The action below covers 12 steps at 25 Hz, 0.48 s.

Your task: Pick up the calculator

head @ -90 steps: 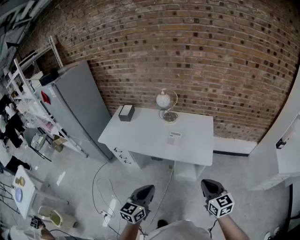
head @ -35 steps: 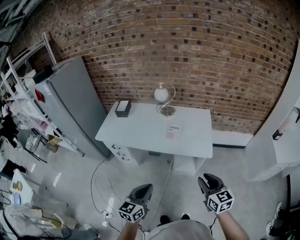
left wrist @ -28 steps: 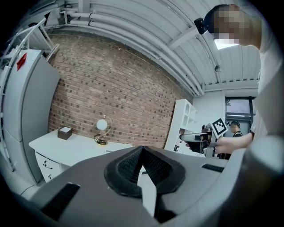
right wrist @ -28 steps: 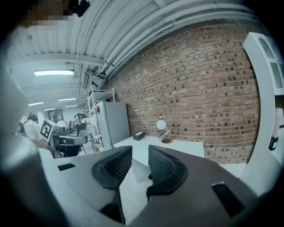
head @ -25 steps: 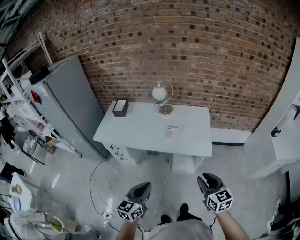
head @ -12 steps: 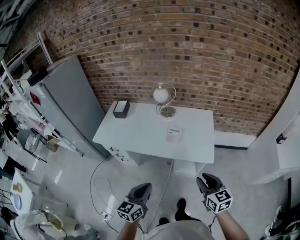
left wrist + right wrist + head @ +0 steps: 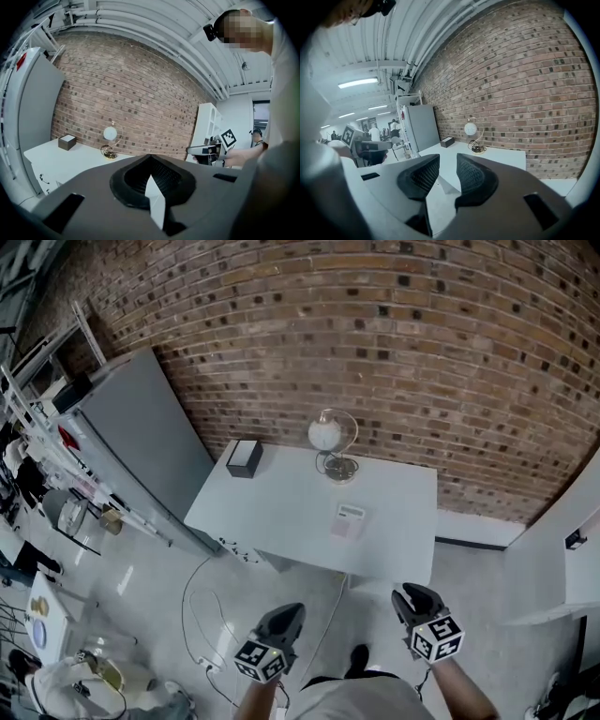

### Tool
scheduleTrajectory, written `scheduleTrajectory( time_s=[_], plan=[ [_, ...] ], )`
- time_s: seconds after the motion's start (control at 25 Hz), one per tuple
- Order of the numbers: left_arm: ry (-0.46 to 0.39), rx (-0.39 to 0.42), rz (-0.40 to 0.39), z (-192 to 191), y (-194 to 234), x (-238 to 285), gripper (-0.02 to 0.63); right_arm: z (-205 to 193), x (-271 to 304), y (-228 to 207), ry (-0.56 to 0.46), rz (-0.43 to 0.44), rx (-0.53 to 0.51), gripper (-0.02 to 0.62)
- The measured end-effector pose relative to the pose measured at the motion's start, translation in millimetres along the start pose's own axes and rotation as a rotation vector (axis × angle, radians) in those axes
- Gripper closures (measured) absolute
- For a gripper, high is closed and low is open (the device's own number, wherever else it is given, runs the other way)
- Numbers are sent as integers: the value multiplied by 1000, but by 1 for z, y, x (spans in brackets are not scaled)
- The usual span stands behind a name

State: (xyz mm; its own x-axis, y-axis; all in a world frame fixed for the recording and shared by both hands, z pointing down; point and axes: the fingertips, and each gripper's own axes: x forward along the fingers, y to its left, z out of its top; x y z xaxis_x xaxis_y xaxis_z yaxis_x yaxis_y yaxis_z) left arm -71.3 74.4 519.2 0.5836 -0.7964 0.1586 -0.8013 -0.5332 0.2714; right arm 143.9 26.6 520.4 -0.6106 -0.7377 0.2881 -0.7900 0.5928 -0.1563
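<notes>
Brick wall (image 7: 375,352) fills the background, and a tall grey cabinet (image 7: 141,456) stands against it at the left. Beside the cabinet a white desk (image 7: 281,512) sits on a pale floor (image 7: 150,568), its far edge along the wall. A globe ornament (image 7: 330,442) in a curved metal stand is at the back of the desk, and a small dark box (image 7: 244,458) is at its back left corner. The calculator (image 7: 348,521) lies flat, right of the desk's middle and just in front of the globe. Its long axis runs from the near edge toward the wall, and the end with the pale strip points at the bricks. Both tools hang over the floor, well short of the desk. The left tool (image 7: 286,615) has its tips together on nothing. The right tool (image 7: 415,597) has its jaws apart and empty.
</notes>
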Motion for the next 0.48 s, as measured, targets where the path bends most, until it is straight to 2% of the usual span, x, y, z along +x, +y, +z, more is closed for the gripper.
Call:
scheduleTrajectory(
  time_s=[0.48],
  plan=[
    [33,-8,43,9,8,57,592,3,35,-54,40,36,38,468]
  ],
)
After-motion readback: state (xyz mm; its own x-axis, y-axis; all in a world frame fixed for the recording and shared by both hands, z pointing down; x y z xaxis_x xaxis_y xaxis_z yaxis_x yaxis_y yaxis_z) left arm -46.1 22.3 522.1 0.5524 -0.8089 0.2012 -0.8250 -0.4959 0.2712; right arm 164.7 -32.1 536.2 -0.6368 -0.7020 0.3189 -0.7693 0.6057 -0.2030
